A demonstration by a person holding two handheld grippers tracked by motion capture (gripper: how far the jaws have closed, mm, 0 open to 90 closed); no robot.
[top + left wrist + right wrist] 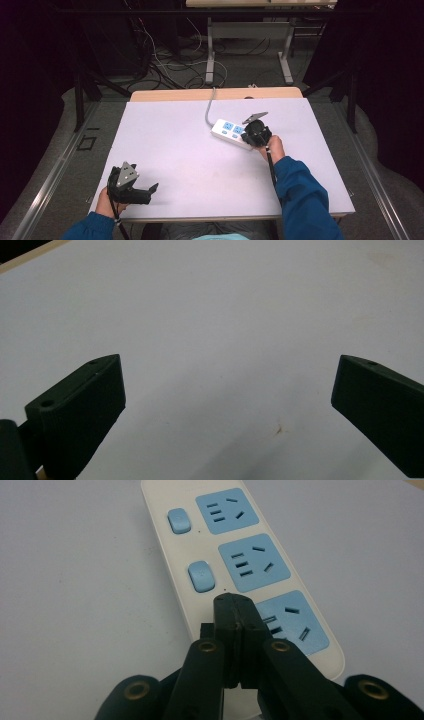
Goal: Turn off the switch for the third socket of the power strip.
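A white power strip (226, 130) with blue sockets and blue switches lies right of the table's middle. In the right gripper view the strip (167, 575) runs away from me, with three sockets and two switches (201, 576) showing. My right gripper (235, 602) is shut with nothing between its jaws. Its tips sit on the strip beside the nearest socket (290, 622) and hide what is under them. From above, the right gripper (256, 134) covers the strip's near end. My left gripper (150, 192) is open over bare table near the front left corner, its jaws (227, 385) wide apart.
The strip's grey cable (209, 107) runs off the table's back edge. The white tabletop (175, 150) has a wooden strip (200, 94) at the back. Tangled cables (170, 65) and another table's legs (210, 55) are on the floor beyond. A small brown mark (277, 430) shows on the table.
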